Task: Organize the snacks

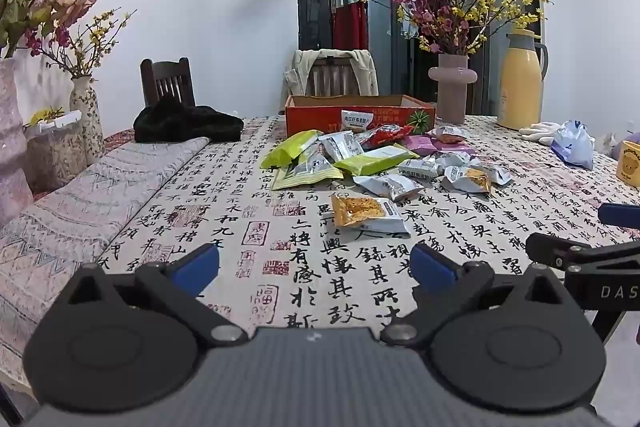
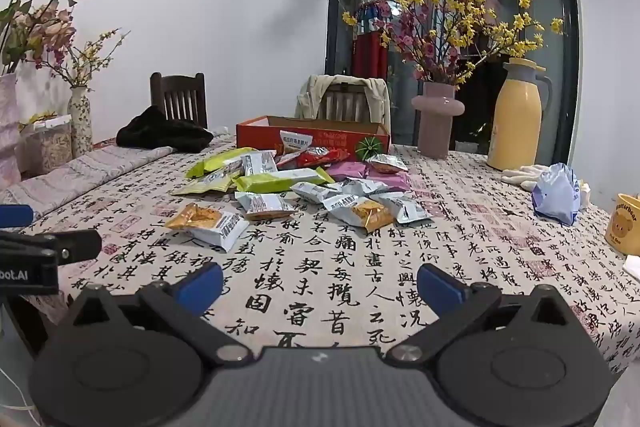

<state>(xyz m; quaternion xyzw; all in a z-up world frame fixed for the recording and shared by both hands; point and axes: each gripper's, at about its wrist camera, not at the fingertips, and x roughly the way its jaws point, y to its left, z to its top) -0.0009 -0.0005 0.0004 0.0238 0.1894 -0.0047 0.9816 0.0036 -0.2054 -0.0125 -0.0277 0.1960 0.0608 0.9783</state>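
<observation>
Several snack packets lie scattered mid-table: green ones point(image 1: 372, 161), silver ones point(image 1: 388, 185), pink ones point(image 1: 420, 143). An orange-and-silver packet point(image 1: 366, 213) lies nearest, also in the right wrist view point(image 2: 208, 223). An open red cardboard box point(image 1: 360, 115) stands behind the pile, with one packet leaning in it; the box also shows in the right wrist view point(image 2: 312, 139). My left gripper point(image 1: 316, 267) is open and empty, above the near table. My right gripper point(image 2: 320, 285) is open and empty, beside the left one.
A pink vase of flowers point(image 1: 452, 87) and a yellow thermos point(image 1: 520, 79) stand at the back right. A blue-white bag point(image 2: 556, 195), white gloves and a yellow cup point(image 2: 626, 227) lie right. Black cloth point(image 1: 184, 123), vases and chairs are left and behind.
</observation>
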